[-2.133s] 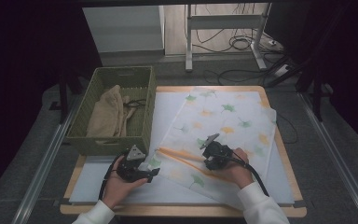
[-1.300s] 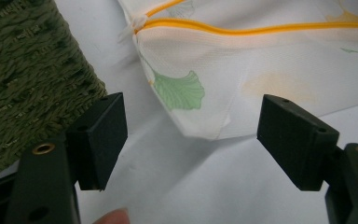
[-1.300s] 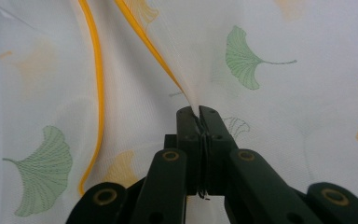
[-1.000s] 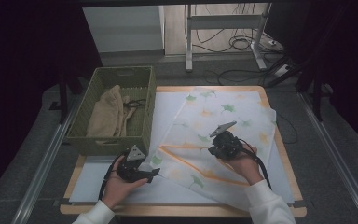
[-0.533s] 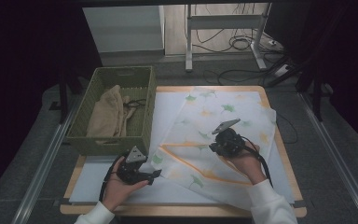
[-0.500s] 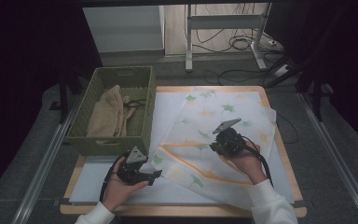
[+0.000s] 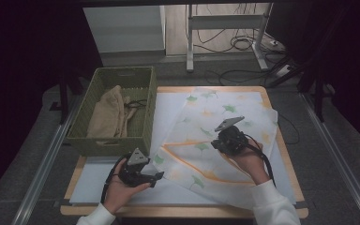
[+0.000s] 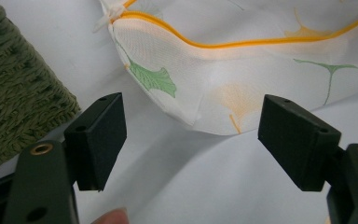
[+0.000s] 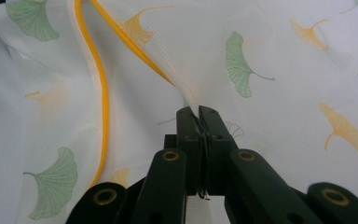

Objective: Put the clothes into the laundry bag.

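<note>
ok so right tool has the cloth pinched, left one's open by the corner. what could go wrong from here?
1. The right tool pinches only a thin fold of the leaf-print cloth; a harder pull could slip it free.
2. The left tool is open with the cloth's near edge just ahead of its pads, not between them; closing now may miss it.
3. The green basket sits close beside the left tool and could get bumped.

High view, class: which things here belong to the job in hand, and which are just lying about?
In the job:
- leaf-print cloth, pinched by the right gripper
- left gripper, jaws open near the cloth's corner

Lying about:
- green woven basket
- beige cloth inside it
- floor cables
</note>
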Motion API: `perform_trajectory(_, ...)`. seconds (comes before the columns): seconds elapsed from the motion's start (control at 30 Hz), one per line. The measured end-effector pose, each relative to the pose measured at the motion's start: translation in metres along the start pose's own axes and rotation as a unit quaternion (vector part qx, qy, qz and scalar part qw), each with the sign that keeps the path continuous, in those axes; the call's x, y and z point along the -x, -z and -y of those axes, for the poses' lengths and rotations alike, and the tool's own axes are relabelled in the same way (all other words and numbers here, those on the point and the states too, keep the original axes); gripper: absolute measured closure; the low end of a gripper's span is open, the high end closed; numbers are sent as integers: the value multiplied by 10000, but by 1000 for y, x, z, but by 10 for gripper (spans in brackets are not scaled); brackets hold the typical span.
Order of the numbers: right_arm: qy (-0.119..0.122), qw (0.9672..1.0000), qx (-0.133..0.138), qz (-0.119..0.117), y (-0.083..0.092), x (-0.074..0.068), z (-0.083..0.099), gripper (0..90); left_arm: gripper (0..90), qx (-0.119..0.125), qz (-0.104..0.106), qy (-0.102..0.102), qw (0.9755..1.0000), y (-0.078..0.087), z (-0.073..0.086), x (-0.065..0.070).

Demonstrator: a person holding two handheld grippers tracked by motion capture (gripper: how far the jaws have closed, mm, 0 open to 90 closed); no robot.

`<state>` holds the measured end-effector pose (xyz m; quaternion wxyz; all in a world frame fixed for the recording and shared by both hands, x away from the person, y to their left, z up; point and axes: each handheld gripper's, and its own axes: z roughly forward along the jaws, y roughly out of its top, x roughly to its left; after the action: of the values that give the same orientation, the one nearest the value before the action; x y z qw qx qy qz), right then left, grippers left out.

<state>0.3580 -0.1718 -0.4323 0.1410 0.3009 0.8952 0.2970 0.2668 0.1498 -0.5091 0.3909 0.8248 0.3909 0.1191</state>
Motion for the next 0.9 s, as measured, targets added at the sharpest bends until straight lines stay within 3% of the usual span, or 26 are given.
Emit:
perform_trajectory(0.33,-125,9999,118,-3,8,3,-3,867,234,-23,-19,3,10000,-2,1,-1)
perform_trajectory(0.9,-119,9997,189,-114,12,5,-8,867,234,-44,23,7,10000,-2,4,-3)
